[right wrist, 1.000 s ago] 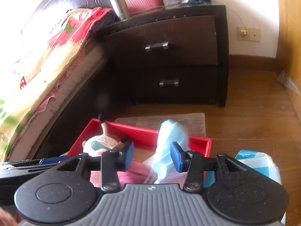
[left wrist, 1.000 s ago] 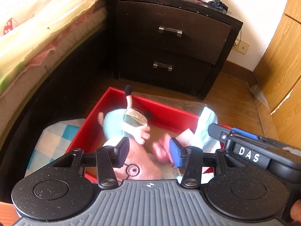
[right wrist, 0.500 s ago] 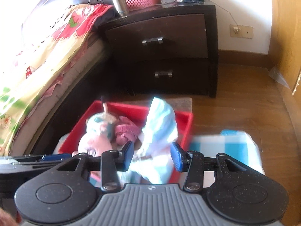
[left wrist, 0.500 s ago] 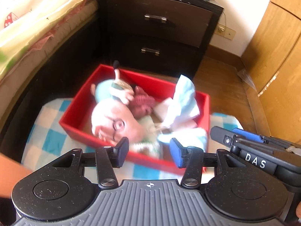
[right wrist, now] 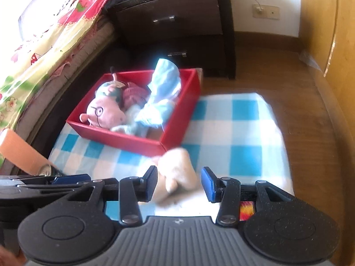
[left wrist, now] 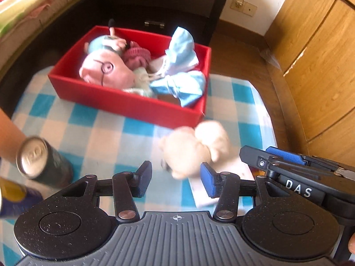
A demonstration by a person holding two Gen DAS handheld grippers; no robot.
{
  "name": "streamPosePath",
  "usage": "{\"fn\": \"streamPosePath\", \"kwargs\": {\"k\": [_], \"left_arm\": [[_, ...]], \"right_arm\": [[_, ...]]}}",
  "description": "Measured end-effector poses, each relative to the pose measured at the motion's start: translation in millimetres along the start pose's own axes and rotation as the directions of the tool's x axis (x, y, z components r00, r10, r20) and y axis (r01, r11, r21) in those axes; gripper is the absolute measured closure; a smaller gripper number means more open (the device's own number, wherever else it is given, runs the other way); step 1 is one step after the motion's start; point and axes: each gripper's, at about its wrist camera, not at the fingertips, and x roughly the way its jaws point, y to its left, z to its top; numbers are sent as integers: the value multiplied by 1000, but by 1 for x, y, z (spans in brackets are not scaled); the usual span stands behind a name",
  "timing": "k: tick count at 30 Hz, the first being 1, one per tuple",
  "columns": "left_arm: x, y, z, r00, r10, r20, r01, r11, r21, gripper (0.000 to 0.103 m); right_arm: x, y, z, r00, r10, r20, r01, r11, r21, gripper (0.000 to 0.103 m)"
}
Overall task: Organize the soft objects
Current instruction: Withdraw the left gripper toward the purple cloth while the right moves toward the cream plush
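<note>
A red box (left wrist: 124, 105) (right wrist: 124, 140) sits on a blue-checked cloth (left wrist: 104, 133) (right wrist: 239, 130). It holds a pink pig plush (left wrist: 104, 71) (right wrist: 102, 113), a dark pink knit item (left wrist: 136, 56) and light blue cloth items (left wrist: 182, 44) (right wrist: 164, 84). A cream plush toy (left wrist: 195, 148) (right wrist: 175, 173) lies on the cloth just in front of the box. My left gripper (left wrist: 175, 181) is open and empty, just short of the cream plush. My right gripper (right wrist: 179, 184) is open and empty, its jaws on either side of the plush's near end.
A dark drink can (left wrist: 42, 161) stands on the cloth at the left, a yellow and blue item (left wrist: 13, 197) beside it. A dark nightstand (right wrist: 177, 26) stands behind the box, a bed (right wrist: 44, 51) on the left, wooden cabinets (left wrist: 310, 55) on the right. White paper (left wrist: 204, 188) lies under the plush.
Both grippers have pulled back and up from the red box, open and empty throughout. The cream plush, the can and more of the checked cloth have come into view.
</note>
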Motion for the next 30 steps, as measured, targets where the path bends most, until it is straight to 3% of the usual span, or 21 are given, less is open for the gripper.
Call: {"fn": "streamPosePath", "kwargs": {"k": [9,14,19,30], "left_arm": [[-6,-13,-32,999,-29,-24,29,1000,8,53],[10,-28,-63,995,-44,-87,47,998,34,53],[26,-37,-87,987,-77,-144,78,997,3,52],[46,-63,-113,984,-35,-174,39,999,15,50]], "right_arm": [[-25,-16,-26,1000,-18,8,18,1000,26,82],[-31,-32,-34,1000,-25,5,24,998,61,82],[-36,-46,-37,1000,-27,4,27,997,76,82],[-45,-67,-39,999,-31,5,31,994,106,81]]}}
